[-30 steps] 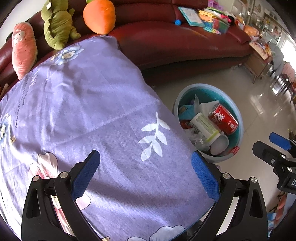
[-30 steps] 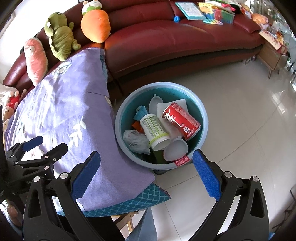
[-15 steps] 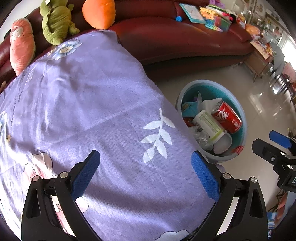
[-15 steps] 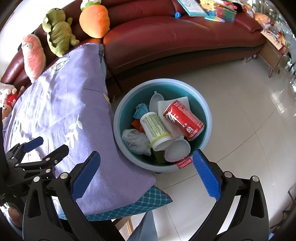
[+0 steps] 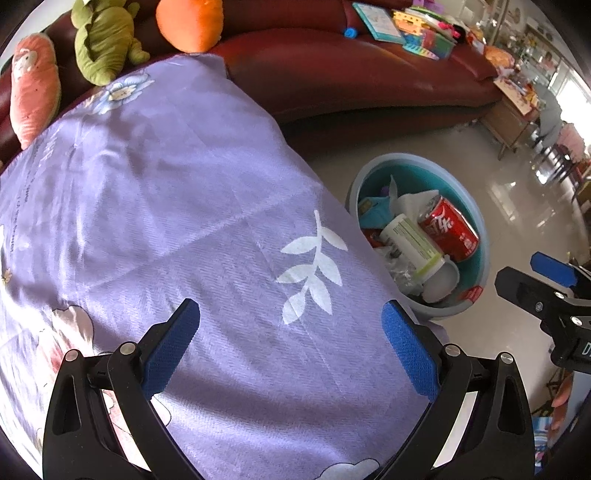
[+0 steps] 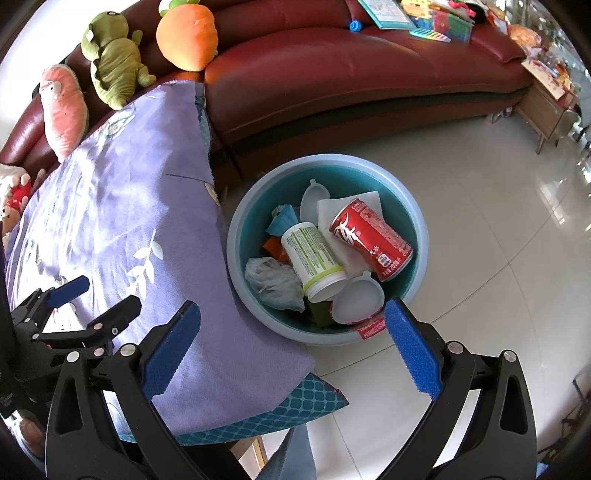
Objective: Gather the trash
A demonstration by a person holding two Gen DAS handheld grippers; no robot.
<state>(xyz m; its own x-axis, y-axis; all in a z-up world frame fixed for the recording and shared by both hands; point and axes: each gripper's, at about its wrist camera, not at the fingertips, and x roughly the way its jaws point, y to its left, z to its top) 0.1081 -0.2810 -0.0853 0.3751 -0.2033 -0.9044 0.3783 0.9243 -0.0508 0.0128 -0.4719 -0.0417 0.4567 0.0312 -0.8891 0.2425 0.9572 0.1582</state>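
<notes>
Both grippers empty; collected trash lies in the floor basin.

The left gripper [image 5: 290, 347] hangs spread apart over the purple cloth [image 5: 166, 206]; the right gripper [image 6: 291, 343], also spread apart, is nearer the basin [image 6: 421, 229]. Ahead of it lie the white bottle [image 6: 314, 258] and red can [image 6: 371, 238], long axes running near-right to far-left.

At your ten o'clock an orange carrot plush [image 6: 186, 35] and green dinosaur plush [image 6: 112, 59] rest on the red sofa [image 6: 351, 66].
</notes>
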